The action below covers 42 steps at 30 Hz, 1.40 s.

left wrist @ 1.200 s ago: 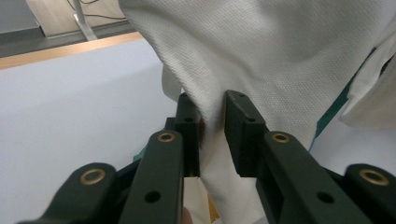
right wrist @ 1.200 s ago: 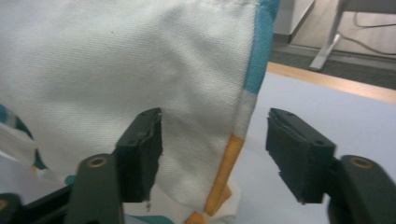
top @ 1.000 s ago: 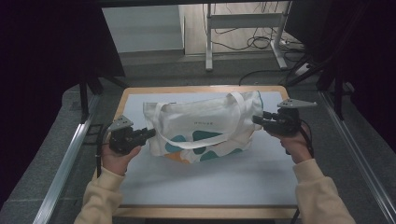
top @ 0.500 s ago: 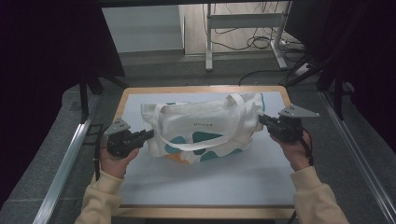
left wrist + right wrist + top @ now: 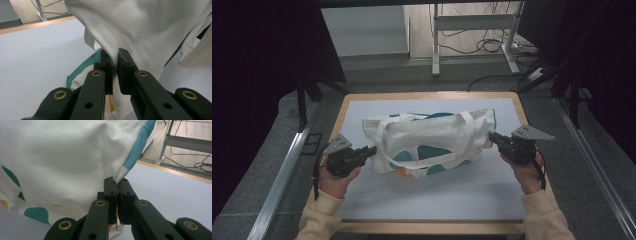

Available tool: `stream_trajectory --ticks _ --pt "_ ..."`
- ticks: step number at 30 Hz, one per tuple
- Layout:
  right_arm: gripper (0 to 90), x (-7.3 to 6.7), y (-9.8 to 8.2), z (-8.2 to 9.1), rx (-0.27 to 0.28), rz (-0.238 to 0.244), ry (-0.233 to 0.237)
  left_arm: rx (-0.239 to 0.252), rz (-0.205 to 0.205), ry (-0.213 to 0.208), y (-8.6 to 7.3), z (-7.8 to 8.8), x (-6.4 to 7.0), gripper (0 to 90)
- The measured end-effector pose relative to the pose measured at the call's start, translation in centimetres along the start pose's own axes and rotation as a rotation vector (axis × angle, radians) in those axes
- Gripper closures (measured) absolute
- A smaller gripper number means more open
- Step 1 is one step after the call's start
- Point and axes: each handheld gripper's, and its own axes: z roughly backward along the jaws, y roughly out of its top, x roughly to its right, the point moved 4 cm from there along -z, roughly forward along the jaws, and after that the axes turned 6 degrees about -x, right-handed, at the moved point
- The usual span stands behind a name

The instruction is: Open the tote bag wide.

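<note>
White fabric tote bag with teal blotches (image 5: 432, 142) lay mid-table (image 5: 362, 107). Left claw (image 5: 371, 150) pinched bag's left edge; right claw (image 5: 492, 137), jaws just closed, pinched right edge. Opposed grips likely meant to stretch bag flat.

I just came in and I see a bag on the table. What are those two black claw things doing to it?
A person is holding a gripper in each hand and working on a white tote bag with teal and orange spots, which lies on the table. The left gripper is pinched shut on the cloth at one end of the bag. The right gripper is pinched shut on the cloth at the other end, near a blue edge. So the bag is gripped from both ends, stretched between the two hands.
</note>
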Motion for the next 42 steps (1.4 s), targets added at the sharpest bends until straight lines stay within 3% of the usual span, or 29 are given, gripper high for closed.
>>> stream_trajectory --ticks 9,15,42 --pt "85.6 -0.4 -1.1 0.2 -0.003 0.011 0.011 0.002 -0.009 -0.002 -1.1 0.2 0.4 84.5" --pt "85.6 -0.5 -1.7 0.0 -0.023 0.018 0.015 -0.003 -0.028 0.01 -1.8 0.1 0.8 84.7" --pt "85.5 -0.8 -4.3 -1.9 -0.129 0.025 0.032 -0.058 -0.031 0.014 -3.4 -1.5 0.6 85.9"
